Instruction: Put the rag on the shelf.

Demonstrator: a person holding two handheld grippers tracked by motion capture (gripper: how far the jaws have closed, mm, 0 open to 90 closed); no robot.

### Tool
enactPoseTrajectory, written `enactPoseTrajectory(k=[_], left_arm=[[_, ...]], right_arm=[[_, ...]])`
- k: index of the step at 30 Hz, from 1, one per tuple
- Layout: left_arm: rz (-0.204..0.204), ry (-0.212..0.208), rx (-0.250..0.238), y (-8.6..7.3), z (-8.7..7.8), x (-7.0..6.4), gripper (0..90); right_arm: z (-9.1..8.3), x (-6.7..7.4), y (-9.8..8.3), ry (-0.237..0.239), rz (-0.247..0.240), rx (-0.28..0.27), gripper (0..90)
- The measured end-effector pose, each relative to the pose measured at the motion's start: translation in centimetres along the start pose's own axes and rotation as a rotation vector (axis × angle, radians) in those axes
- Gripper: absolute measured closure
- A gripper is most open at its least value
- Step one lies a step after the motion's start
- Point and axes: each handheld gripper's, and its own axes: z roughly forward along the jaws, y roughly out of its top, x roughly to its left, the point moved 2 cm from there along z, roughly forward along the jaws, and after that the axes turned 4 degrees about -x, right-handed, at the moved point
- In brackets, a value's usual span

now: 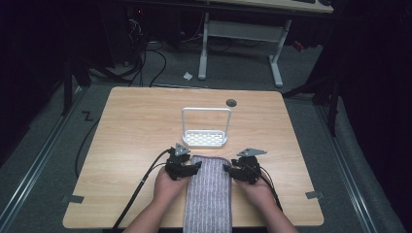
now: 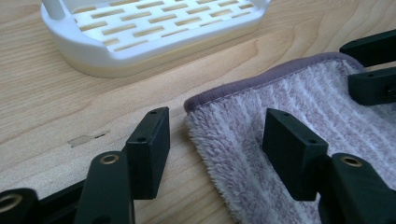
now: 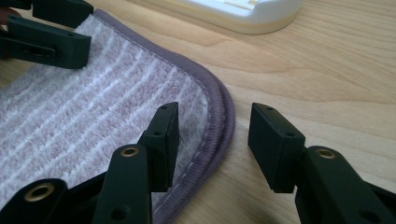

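Left gripper (image 2: 212, 149) and right gripper (image 3: 212, 144) both released, each straddling a far corner of folded towel (image 1: 209, 189); pre-grasp step, apparently; next: close on both hems together, white rack (image 1: 205, 138) just beyond.

Striped grey towel (image 1: 208, 194) flat on table (image 1: 131, 136)

Light wood table (image 1: 131, 126), striped purple towel (image 1: 209, 194), white slotted rack (image 1: 206, 138)
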Motion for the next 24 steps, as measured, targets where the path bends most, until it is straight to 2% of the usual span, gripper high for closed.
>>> enactPoseTrajectory(k=[2,4,6,8,9,11,12,13,14,15,16,19,21,22,23,24], left_arm=[[0.004,0.002,0.006,0.07,-0.01,0.11,45.0],[0.002,0.003,0.006,0.09,0.00,0.15,47.2],[-0.010,-0.010,-0.002,0.01,0.00,0.27,54.0],[-0.024,-0.021,-0.010,-0.09,-0.07,0.33,56.3],[-0.021,-0.023,-0.011,-0.15,-0.09,0.27,61.1],[-0.018,-0.025,-0.011,-0.18,-0.06,0.21,62.6],[-0.023,-0.035,-0.011,-0.19,-0.03,0.26,65.4],[-0.032,-0.045,-0.007,-0.21,-0.07,0.36,72.4],[-0.066,-0.074,-0.003,-0.36,-0.18,0.59,75.3],[-0.066,-0.074,-0.003,-0.36,-0.18,0.59,77.7],[-0.087,-0.085,0.001,-0.44,-0.26,0.74,79.9],[-0.072,-0.083,0.004,-0.40,-0.24,0.65,84.2],[-0.064,-0.081,-0.005,-0.41,-0.29,0.56,85.3],[-0.048,-0.077,-0.044,-0.46,-0.64,0.32,85.6],[-0.057,-0.078,-0.074,-0.54,-0.90,0.22,85.8],[-0.057,-0.078,-0.074,-0.54,-0.90,0.22,85.9]], right_arm=[[0.06,0.25,0.03,-0.016,-0.025,0.004,55.1],[0.08,0.36,0.05,-0.021,-0.028,0.009,56.2],[0.10,0.32,0.09,-0.026,-0.028,0.011,57.4],[0.15,0.24,0.07,-0.025,-0.025,0.003,59.3],[0.14,0.38,0.00,-0.036,-0.035,0.000,62.6],[0.10,0.45,-0.03,-0.037,-0.034,0.002,64.1],[0.11,0.48,-0.07,-0.039,-0.042,-0.001,66.2],[0.14,0.43,-0.09,-0.037,-0.037,-0.006,73.1],[0.17,0.35,-0.08,-0.027,-0.016,-0.008,76.4],[0.16,0.30,-0.12,-0.013,0.002,-0.007,78.7],[0.15,0.37,-0.20,-0.011,0.005,-0.013,80.5],[0.19,0.85,-0.21,-0.028,-0.040,-0.007,83.3],[0.21,0.90,-0.20,-0.027,-0.052,-0.006,83.9],[0.09,0.97,-0.19,-0.031,-0.059,-0.010,84.8],[-0.05,0.97,-0.16,-0.034,-0.065,-0.022,85.0],[-0.05,0.97,-0.16,-0.034,-0.065,-0.022,85.0]])
